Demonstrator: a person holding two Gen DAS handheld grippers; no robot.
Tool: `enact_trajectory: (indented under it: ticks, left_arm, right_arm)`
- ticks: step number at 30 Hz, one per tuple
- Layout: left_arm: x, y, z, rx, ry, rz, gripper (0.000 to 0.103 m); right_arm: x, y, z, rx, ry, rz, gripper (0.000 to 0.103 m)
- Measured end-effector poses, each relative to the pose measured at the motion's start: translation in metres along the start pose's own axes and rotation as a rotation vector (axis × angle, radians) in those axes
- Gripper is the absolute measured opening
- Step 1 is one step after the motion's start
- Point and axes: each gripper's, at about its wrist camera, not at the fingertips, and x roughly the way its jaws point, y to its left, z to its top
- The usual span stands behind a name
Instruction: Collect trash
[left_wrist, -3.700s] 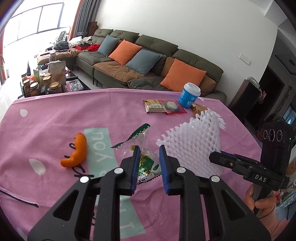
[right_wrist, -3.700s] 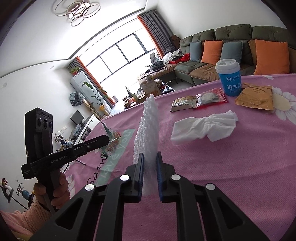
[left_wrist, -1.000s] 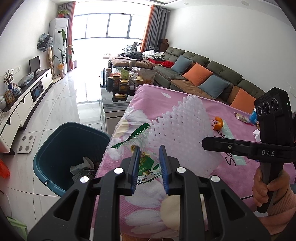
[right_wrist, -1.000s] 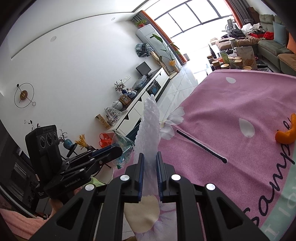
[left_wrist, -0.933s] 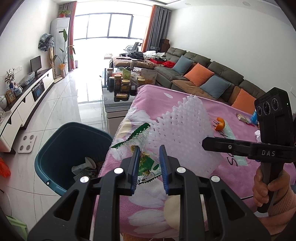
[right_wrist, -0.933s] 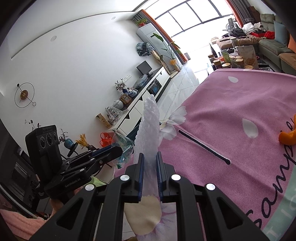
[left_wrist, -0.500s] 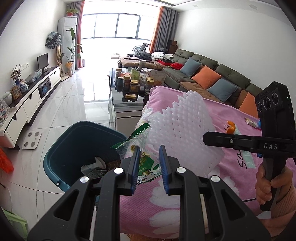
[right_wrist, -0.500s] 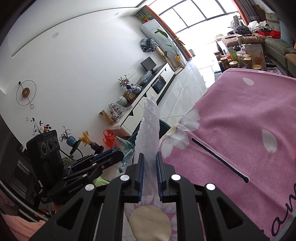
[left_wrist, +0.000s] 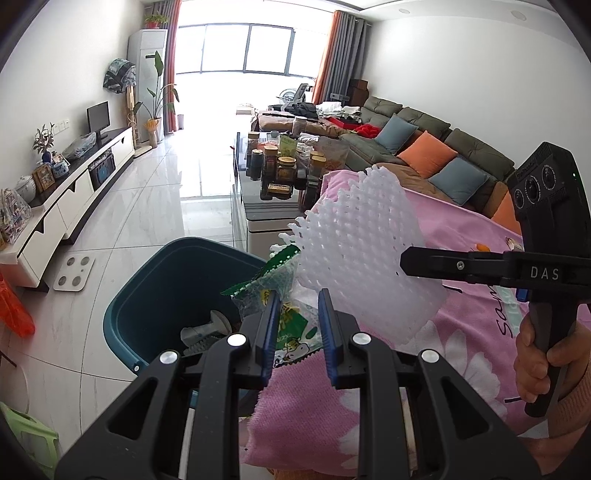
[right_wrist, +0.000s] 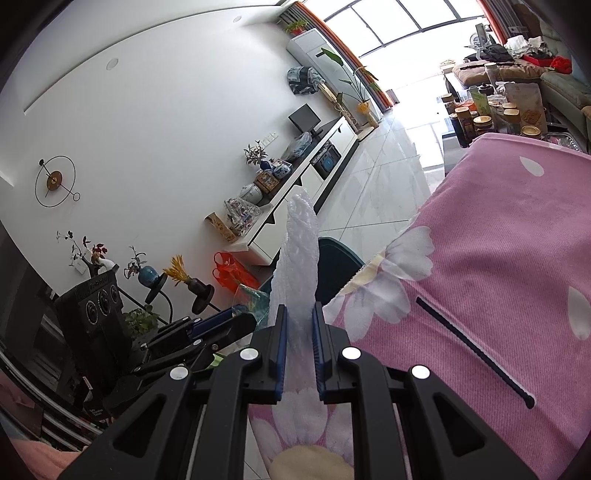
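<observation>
My left gripper (left_wrist: 295, 325) is shut on a clear and green snack wrapper (left_wrist: 275, 284) and holds it over the near edge of the teal trash bin (left_wrist: 155, 280), which has trash inside. My right gripper (right_wrist: 298, 332) is shut on a white foam net sleeve (right_wrist: 297, 266); in the left wrist view the sleeve (left_wrist: 354, 258) hangs in the air just right of the wrapper, above the table's corner. The bin's rim (right_wrist: 338, 254) shows behind the sleeve in the right wrist view.
The table with the pink flowered cloth (left_wrist: 461, 332) is on the right, its corner next to the bin. A glass coffee table with jars (left_wrist: 280, 166) stands beyond. A white scale (left_wrist: 74, 273), a TV cabinet (left_wrist: 74, 192) and a sofa (left_wrist: 424, 147) are around.
Both grippers have swung left from the table, carrying the wrapper and the foam sleeve toward the bin. The bin is now closer and more under the wrapper.
</observation>
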Motion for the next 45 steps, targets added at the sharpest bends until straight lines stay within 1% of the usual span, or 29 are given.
enact_trajectory:
  ticks: [6, 11, 21, 32, 43, 45]
  left_arm:
    - [0.004, 0.000, 0.005, -0.011, 0.002, 0.019, 0.021]
    - [0.008, 0.010, 0.006, -0.026, 0.003, 0.042, 0.022]
    - [0.026, 0.025, 0.006, -0.067, 0.033, 0.104, 0.022]
    - [0.053, 0.047, 0.002, -0.113, 0.076, 0.144, 0.022]
    - [0.077, 0.065, -0.008, -0.156, 0.116, 0.154, 0.023]
    - [0.082, 0.068, -0.009, -0.161, 0.125, 0.154, 0.023]
  right_arm:
    - [0.011, 0.003, 0.006, -0.009, 0.017, 0.004, 0.012]
    - [0.024, 0.007, 0.011, -0.015, 0.034, 0.006, 0.012]
    - [0.064, 0.017, 0.021, -0.031, 0.082, -0.012, 0.012]
    - [0.106, 0.020, 0.025, -0.019, 0.132, -0.061, 0.012]
    - [0.131, 0.017, 0.026, -0.012, 0.185, -0.116, 0.012]
    - [0.136, 0.017, 0.026, -0.008, 0.195, -0.126, 0.013]
